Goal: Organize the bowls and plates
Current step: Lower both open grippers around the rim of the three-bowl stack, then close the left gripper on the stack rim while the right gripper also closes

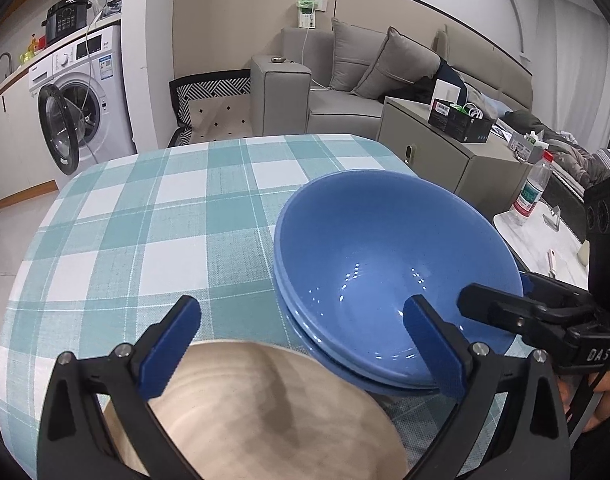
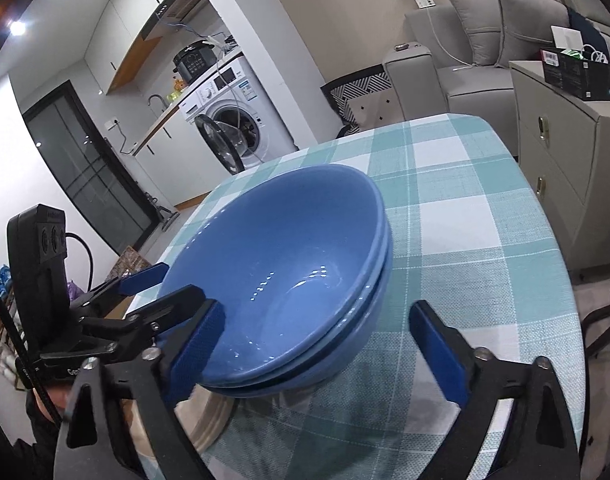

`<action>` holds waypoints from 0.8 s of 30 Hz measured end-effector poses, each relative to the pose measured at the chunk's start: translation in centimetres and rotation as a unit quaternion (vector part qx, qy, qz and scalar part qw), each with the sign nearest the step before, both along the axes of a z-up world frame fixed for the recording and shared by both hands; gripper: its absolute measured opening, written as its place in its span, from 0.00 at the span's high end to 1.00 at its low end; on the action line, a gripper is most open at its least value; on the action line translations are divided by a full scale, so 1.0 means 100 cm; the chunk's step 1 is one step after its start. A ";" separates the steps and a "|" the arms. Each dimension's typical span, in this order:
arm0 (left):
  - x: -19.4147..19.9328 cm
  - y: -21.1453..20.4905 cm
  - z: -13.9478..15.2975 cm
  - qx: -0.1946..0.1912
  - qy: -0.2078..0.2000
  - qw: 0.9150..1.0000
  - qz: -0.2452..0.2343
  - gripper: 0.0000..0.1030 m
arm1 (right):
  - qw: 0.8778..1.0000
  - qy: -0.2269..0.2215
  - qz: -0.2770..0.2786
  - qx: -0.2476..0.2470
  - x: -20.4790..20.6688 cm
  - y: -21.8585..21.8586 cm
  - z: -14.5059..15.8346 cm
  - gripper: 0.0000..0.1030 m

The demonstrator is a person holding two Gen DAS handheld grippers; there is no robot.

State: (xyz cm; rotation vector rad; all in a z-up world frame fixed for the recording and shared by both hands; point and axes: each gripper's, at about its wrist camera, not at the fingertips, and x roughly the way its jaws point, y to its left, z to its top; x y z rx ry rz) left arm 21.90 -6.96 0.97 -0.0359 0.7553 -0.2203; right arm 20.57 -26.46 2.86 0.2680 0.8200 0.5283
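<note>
Two blue bowls (image 1: pixel 385 264) nested, tilted, near the bench's (image 1: pixel 153 216) front edge

Right tongs (image 2: pixel 319 350) spread wide around the stack, left tongs (image 1: pixel 301 344) released over a beige plate (image 1: pixel 265 412) just beside it.

White letters reading "DAS" stood on the black body of the right gripper (image 1: pixel 495 300); labels on the water bottle (image 1: pixel 533 189) and washing machine (image 1: pixel 85 96) were too small to read.
</note>
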 end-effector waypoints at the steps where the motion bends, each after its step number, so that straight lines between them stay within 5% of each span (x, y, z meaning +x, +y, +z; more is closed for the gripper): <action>1: 0.000 -0.001 0.000 0.001 0.000 1.000 -0.001 0.07 | 1.000 0.000 0.001 0.002 0.000 0.001 0.000 0.20; 11: 0.000 -0.009 0.001 -0.008 0.002 1.000 -0.030 0.37 | 1.000 -0.008 0.000 0.002 -0.002 0.001 0.001 0.26; 24: -0.002 -0.017 0.002 0.012 0.004 0.999 -0.029 0.37 | 1.000 -0.010 -0.002 0.000 -0.003 0.001 0.000 0.26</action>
